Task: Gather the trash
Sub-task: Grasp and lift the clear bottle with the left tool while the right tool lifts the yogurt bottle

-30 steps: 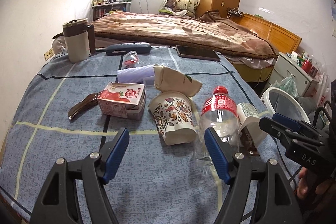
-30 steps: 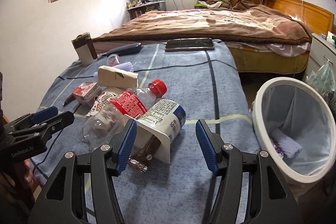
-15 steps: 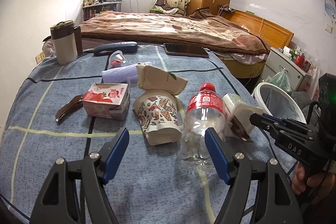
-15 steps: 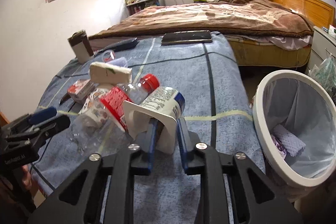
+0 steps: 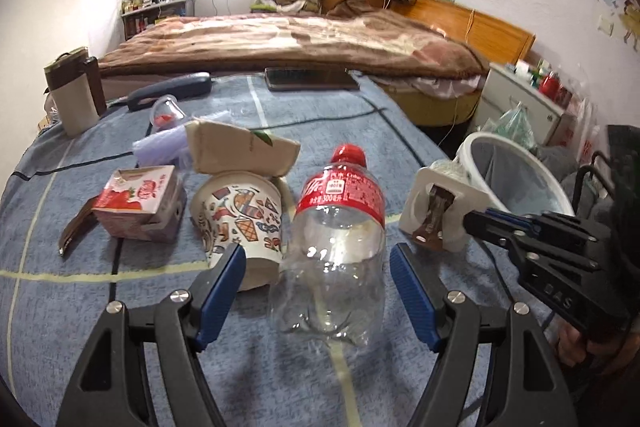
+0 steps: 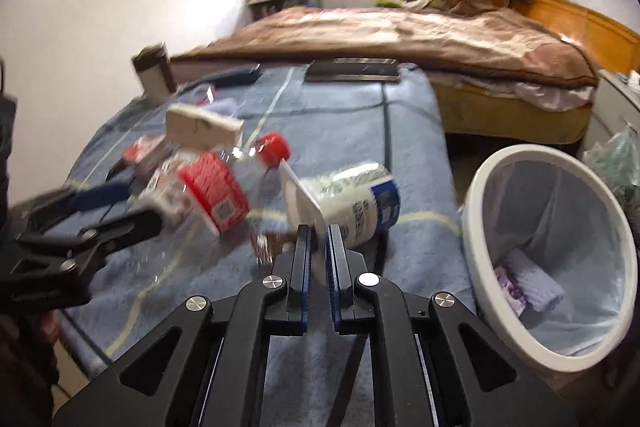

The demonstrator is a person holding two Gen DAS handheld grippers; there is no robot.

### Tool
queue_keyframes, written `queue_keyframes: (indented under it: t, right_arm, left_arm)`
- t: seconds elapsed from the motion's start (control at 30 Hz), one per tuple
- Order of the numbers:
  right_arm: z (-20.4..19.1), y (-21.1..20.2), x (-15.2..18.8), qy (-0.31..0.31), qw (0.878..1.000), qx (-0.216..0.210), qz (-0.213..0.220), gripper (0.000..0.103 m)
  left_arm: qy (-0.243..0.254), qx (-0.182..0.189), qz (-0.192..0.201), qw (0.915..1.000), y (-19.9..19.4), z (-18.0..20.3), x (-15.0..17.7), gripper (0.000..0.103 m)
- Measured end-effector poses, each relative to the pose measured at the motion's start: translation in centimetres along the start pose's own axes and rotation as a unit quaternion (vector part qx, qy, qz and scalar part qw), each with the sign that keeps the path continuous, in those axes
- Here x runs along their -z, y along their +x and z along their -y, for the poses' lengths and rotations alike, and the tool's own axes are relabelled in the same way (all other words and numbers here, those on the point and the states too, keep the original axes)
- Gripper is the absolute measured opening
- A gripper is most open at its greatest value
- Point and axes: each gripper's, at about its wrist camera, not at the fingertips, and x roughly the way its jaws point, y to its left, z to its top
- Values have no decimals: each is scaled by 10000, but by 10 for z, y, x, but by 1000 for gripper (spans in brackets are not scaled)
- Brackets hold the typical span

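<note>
In the left wrist view, the left gripper (image 5: 314,283) stands released, its blue-padded fingers (image 5: 218,281) spread either side of the clear plastic bottle with a red cap and red label (image 5: 338,239), which lies on the blue-grey blanket with pale grid lines (image 5: 72,307) with its cap pointing away; the pads are clear of the bottle on both sides. Just left of the bottle lies a patterned paper cup (image 5: 244,215) on its side, touching a beige folded paper carton (image 5: 240,149) behind it, and further left a strawberry-printed drink box (image 5: 138,201) beside a brown wrapper (image 5: 76,227). To the right, the right gripper (image 5: 466,217) is clenched on the square rim of a white plastic yogurt tub (image 5: 434,205), held off the blanket near its right edge, with the white round waste bin lined with a pale bag (image 5: 516,171) just beyond that edge. The near blanket in front of the bottle is bare. In the right wrist view, which is blurred, the right gripper (image 6: 319,247) pinches the tub's (image 6: 352,205) thin white flange between nearly touching pads, the tub tilted with its blue-printed base toward the bin (image 6: 480,195). The bin's mouth is open toward the tub, a purple crumpled item (image 6: 528,287) at its bottom, and open blanket lies between tub and bin rim. The left gripper (image 6: 116,205) sits at the left by the bottle (image 6: 212,193).
</note>
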Motion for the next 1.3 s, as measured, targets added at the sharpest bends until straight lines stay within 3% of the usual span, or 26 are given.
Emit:
queue_keyframes:
  t: [0.3,0.37,0.4,0.43,0.47,0.53,0.63,0.67,0.83,0.93,1.17,1.3]
  right_arm:
    - [21,-14,5,293,9994,-131,110,13]
    - [24,-17,3,324,9989,-262,195,17]
    - [27,-18,2,375,9986,-252,268,20]
    - [32,-20,0,527,9977,-268,327,29]
    - [39,-19,-2,723,9961,-371,336,45]
    - [53,-16,-7,1103,9917,-585,320,63]
    - [66,0,-16,1623,9826,-891,115,63]
    - [68,12,-20,1788,9791,-955,-135,63]
    - [68,43,-29,2263,9661,-1062,-651,63]
    - [60,61,-34,2352,9610,-904,-1138,63]
    - [39,62,-35,2219,9638,-904,-1171,61]
    - [33,46,-39,1985,9728,-1005,-648,60]
  left_arm:
    - [318,91,-189,9993,20,12,-7,76]
    - [298,168,-205,9992,21,14,-7,65]
    - [302,154,-239,9991,23,14,-6,64]
    - [314,156,-223,9991,23,15,-5,64]
    - [308,172,-205,9992,22,14,-4,64]
    - [263,121,-194,9994,19,11,-3,64]
    - [171,65,-159,9997,16,5,0,64]
    - [142,78,-152,9998,15,3,2,64]
    - [55,-17,-119,9999,7,-6,8,64]
    - [-72,35,-127,9999,6,-13,8,64]
    - [-173,72,-78,9998,5,-18,11,64]
    - [-250,83,-50,9996,2,-24,14,64]
